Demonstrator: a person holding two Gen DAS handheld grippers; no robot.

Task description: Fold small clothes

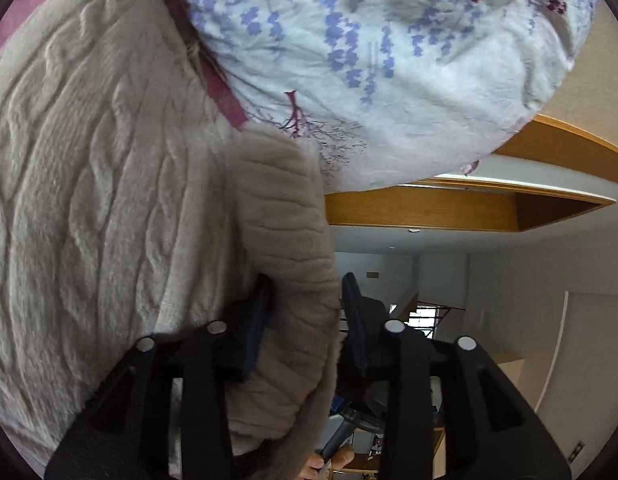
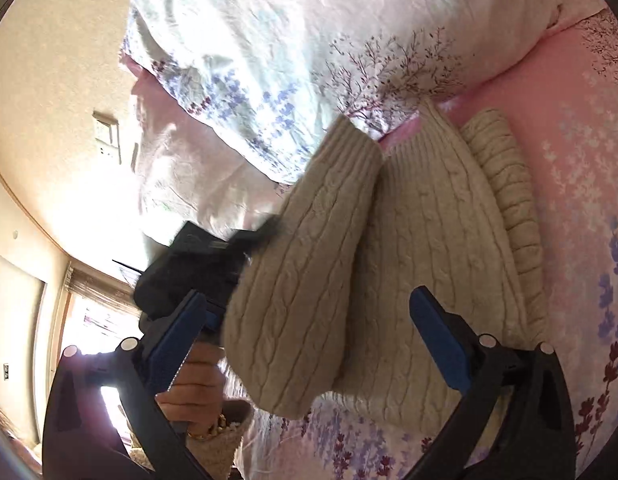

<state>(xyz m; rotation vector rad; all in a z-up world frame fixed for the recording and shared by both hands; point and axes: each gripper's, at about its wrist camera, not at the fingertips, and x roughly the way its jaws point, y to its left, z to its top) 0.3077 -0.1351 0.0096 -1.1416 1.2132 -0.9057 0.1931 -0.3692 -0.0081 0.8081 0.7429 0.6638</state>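
While the left wrist view is mostly filled by the cream cable-knit sweater (image 1: 109, 184), we see the left claw (image 1: 305, 320) with a ribbed sleeve (image 1: 285, 264) lying between its fingers; whether they are pinching it, we cannot tell. Ahead of the claw bulges a flowered pillow (image 1: 389, 60), with open room off to the right. In the right wrist view, our right claw (image 2: 309, 340) is spread wide and grips nothing, and the sweater lies just ahead of it on the pink bedsheet (image 2: 581, 200), one sleeve doubled over the body. The knit looks soft, thick and floppy, so cuffs and hem seem the best holds. Free sheet lies right of the claw; the pillow crowds the far edge.
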